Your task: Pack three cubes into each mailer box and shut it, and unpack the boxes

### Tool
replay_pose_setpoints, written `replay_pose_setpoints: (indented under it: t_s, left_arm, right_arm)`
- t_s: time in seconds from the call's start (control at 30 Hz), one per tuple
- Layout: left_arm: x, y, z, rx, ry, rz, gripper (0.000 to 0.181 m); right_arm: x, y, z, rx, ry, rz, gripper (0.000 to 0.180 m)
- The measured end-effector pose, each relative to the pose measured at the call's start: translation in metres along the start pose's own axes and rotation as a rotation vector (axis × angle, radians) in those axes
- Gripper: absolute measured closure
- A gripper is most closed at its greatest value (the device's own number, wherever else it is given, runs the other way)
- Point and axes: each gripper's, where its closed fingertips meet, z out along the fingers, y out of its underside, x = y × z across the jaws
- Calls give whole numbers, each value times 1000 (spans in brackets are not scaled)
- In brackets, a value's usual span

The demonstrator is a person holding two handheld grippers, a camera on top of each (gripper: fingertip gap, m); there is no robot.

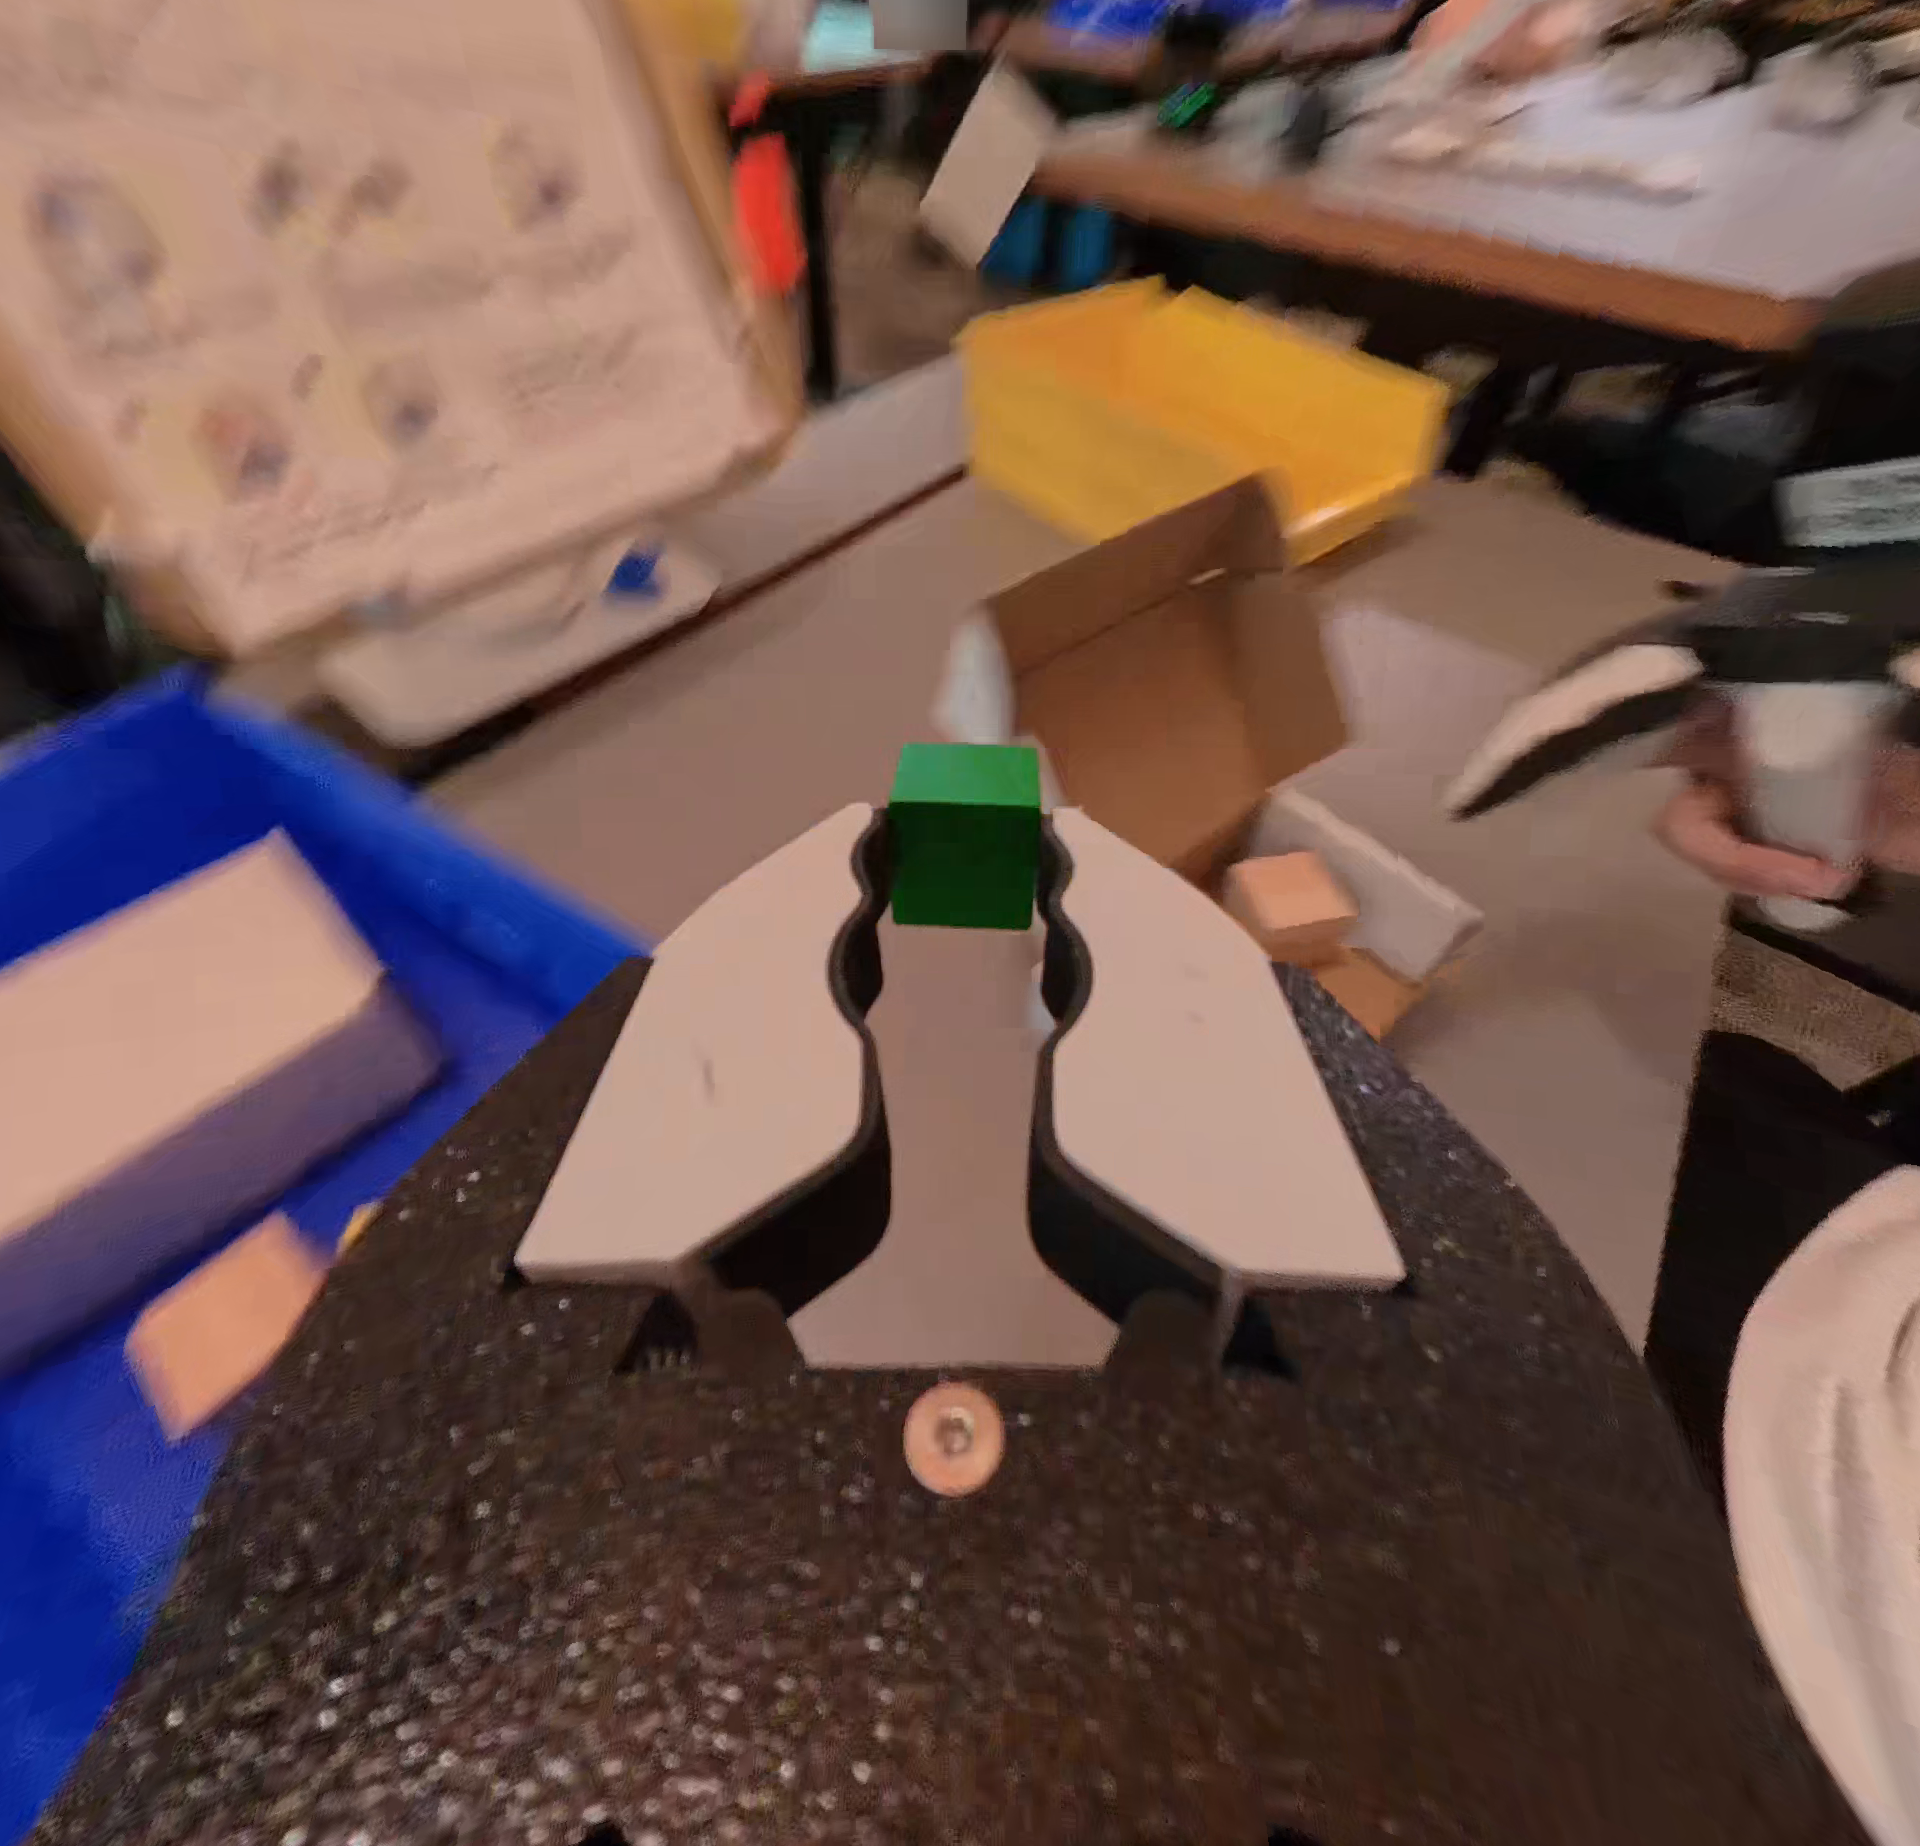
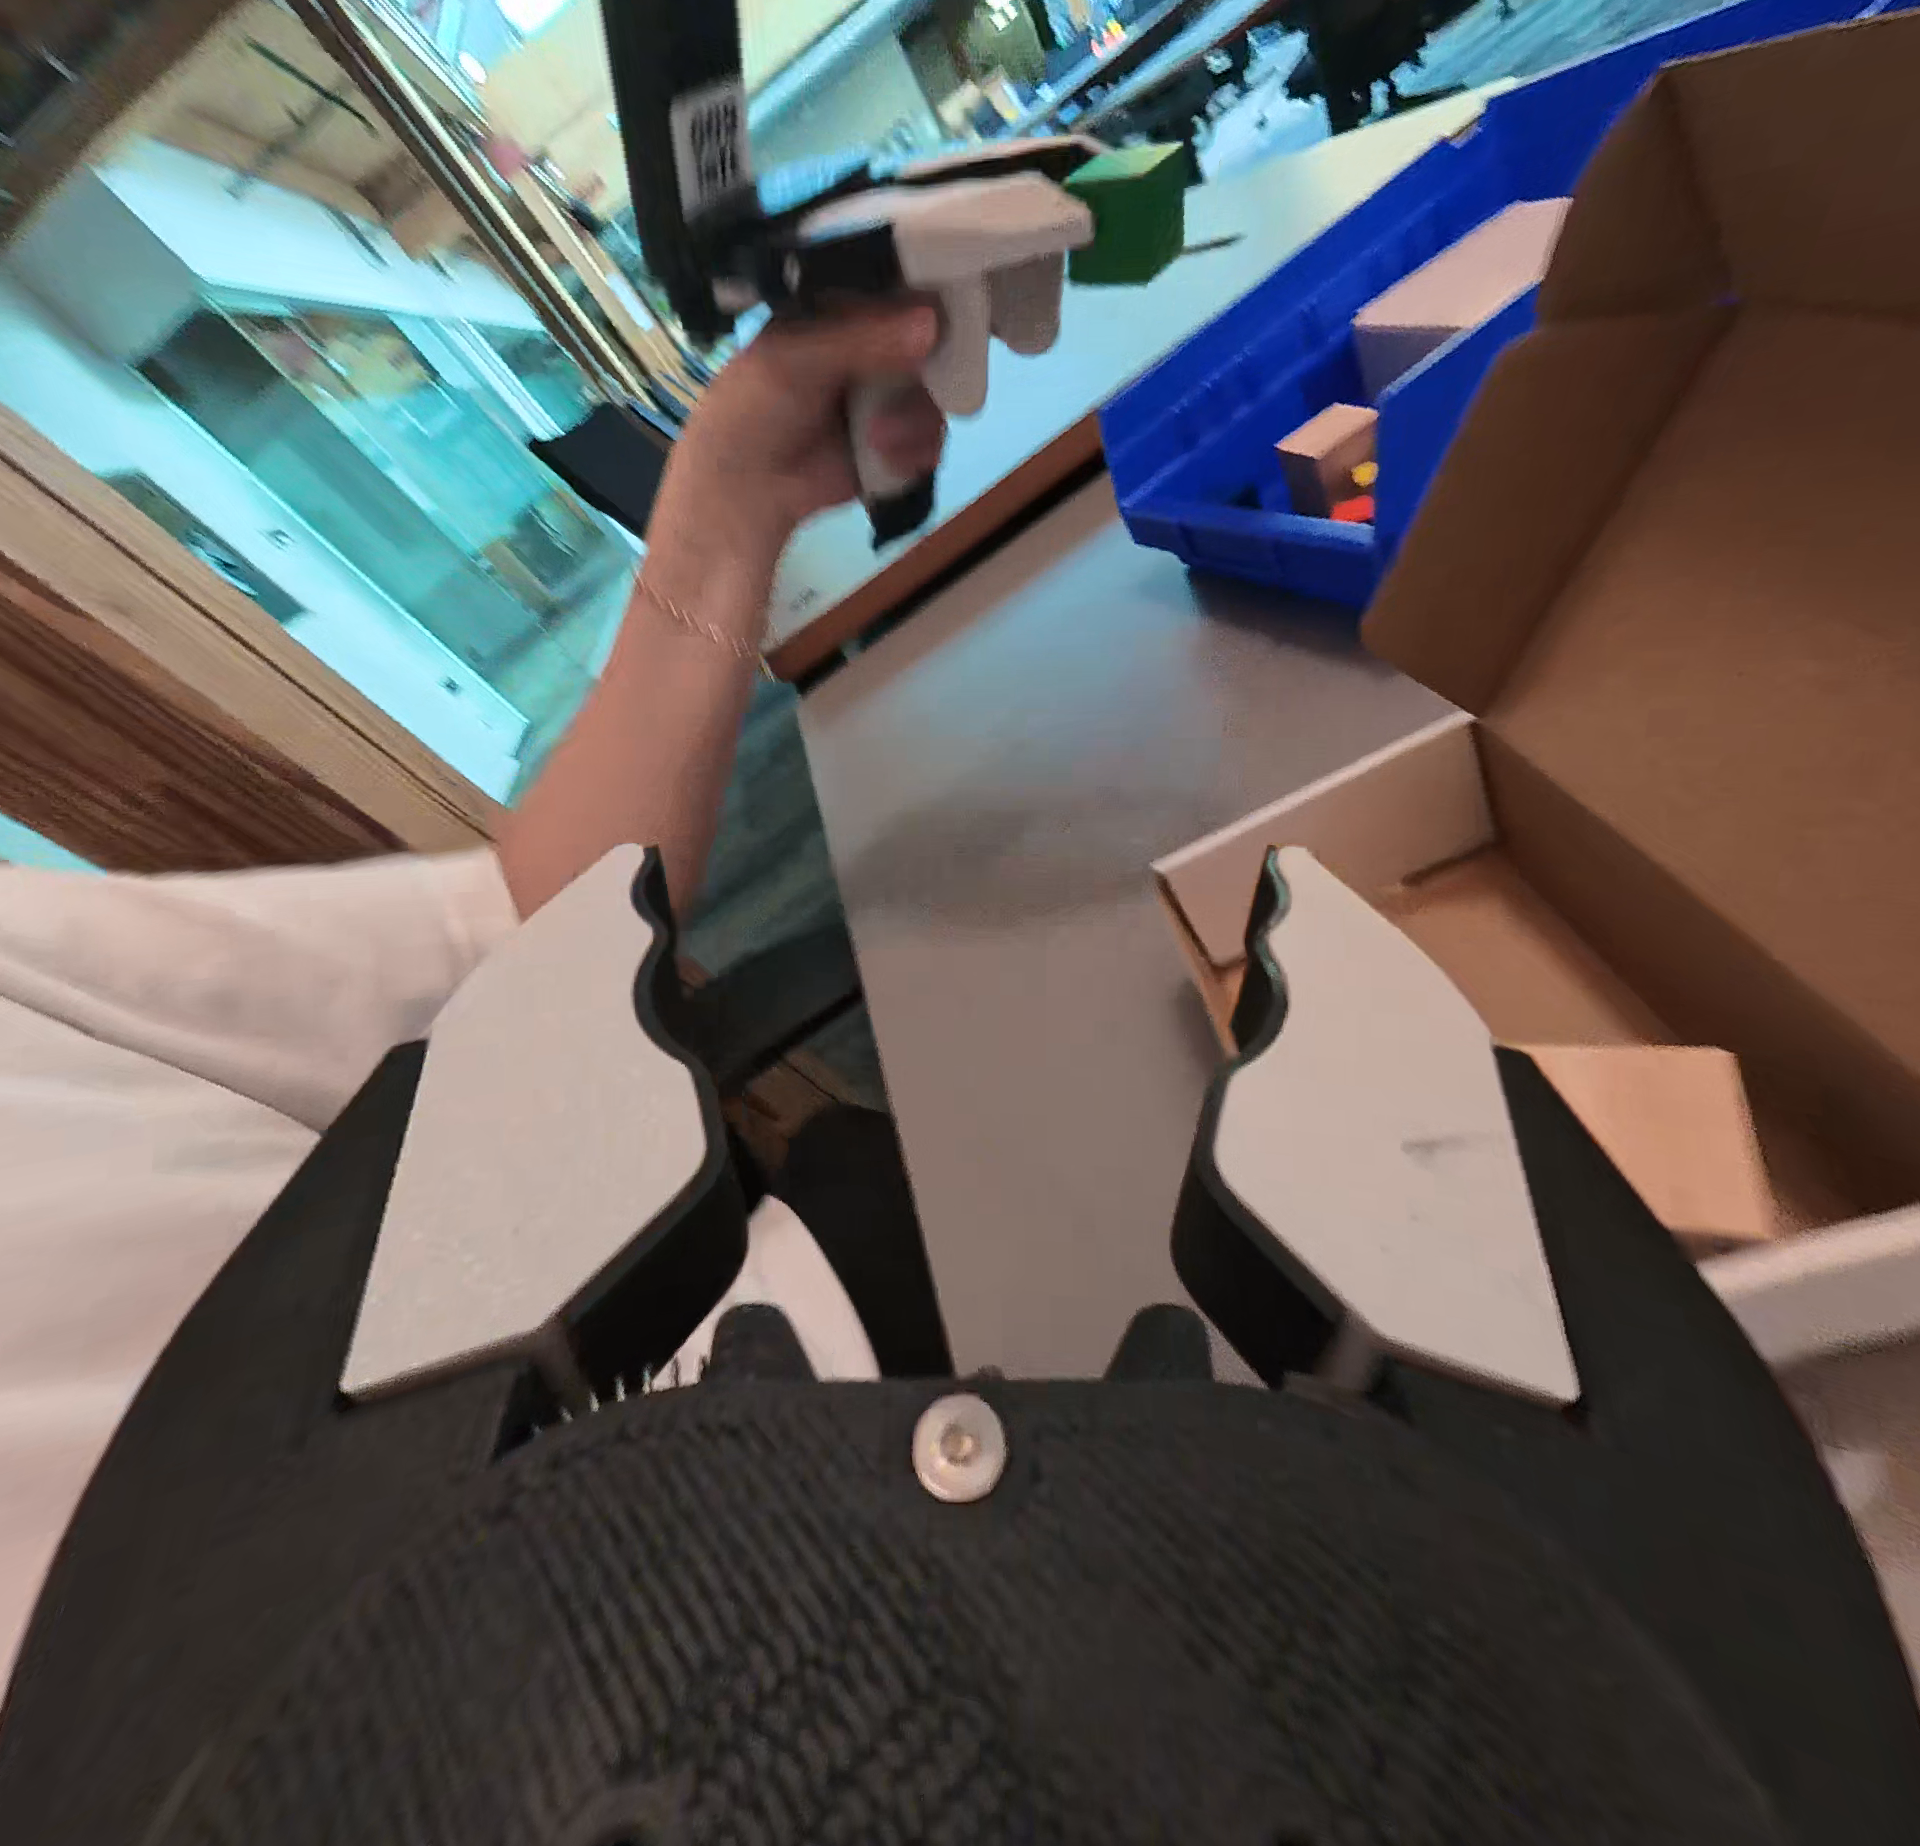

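Observation:
My left gripper (image 1: pixel 964 840) is shut on a green cube (image 1: pixel 964 835) and holds it in the air above the grey table; the cube also shows in the right wrist view (image 2: pixel 1127 217). An open mailer box (image 1: pixel 1164 695) lies ahead with its lid up, and a tan cube (image 1: pixel 1294 897) sits in its tray. My right gripper (image 2: pixel 961 887) is open and empty, its right finger at the near corner of the open mailer box (image 2: pixel 1621 757). A blue bin (image 1: pixel 135 861) at the left holds a shut mailer box (image 1: pixel 166 1048) and a tan cube (image 1: pixel 218 1318).
A yellow bin (image 1: pixel 1195 404) stands behind the open box. A large printed cardboard box (image 1: pixel 343 238) stands at the back left. The right gripper (image 1: pixel 1621 695) and its hand show at the right edge. The blue bin (image 2: pixel 1299 414) also shows beyond the open box, with small cubes inside. The tips of one gripper are about 20 cm away from the tips of the other.

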Motion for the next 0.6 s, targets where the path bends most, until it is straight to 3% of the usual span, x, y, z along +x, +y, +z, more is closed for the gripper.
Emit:
replay_pose_setpoints:
  t_s: [0.13, 0.23, 0.47, 0.6]
  left_arm:
    - [104, -26, -8, 305, 226, 256, 155]
    - [151, -31, -17, 459, 323, 390, 155]
    - [185, -15, -19, 425, 401, 626, 155]
    - [186, -2, -12, 346, 374, 717, 155]
  right_arm:
    - [-20, -14, 9, 84, -132, 129, 76]
    - [-34, -17, 16, 92, -237, 240, 73]
    - [-67, -19, 36, 68, -454, 380, 71]
    - [-66, -17, 45, 25, -395, 322, 77]
